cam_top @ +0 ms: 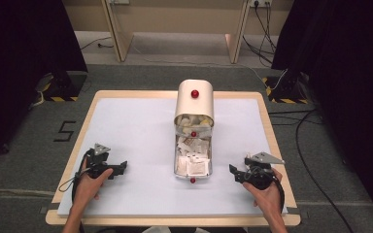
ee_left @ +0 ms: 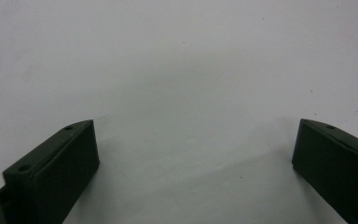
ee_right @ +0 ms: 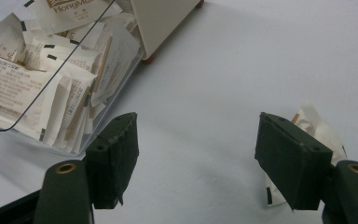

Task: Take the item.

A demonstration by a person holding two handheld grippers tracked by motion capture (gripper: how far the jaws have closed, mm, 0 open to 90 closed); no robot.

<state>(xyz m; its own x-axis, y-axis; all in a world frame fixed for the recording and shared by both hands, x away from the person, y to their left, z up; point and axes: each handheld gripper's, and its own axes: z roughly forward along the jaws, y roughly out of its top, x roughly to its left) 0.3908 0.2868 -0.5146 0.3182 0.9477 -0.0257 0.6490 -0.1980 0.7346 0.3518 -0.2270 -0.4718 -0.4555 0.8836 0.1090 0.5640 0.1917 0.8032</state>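
Your desk [cam_top: 126, 126], with its pale mat, carries one big thing at its middle: a cream dispenser box [cam_top: 194, 104] with red knobs, and its clear drawer [cam_top: 192, 162] pulled out toward you, heaped with white tea sachets [ee_right: 37, 93].

Your right claw [cam_top: 233, 171] rests low on the mat just right of the drawer's front, pointing at it, with its jaws spread wide and nothing between them. In the right gripper view the drawer's clear wall sits just beyond the left jaw, and a loose sachet [ee_right: 321, 130] lies on the mat behind the right jaw, partly hidden by it.

Your left claw [cam_top: 122, 166] sits well apart on the drawer's other side, also spread wide, with bare mat [ee_left: 182, 93] between its jaws.

What could go wrong, as I judge it: the drawer is light and clear, so a jaw coming in low may nudge its wall and slide the box instead of reaching a sachet. The sachets are thin and packed, so a wide bite may lift several or crumple one. The loose sachet lies outside the jaws; closing now would catch nothing.
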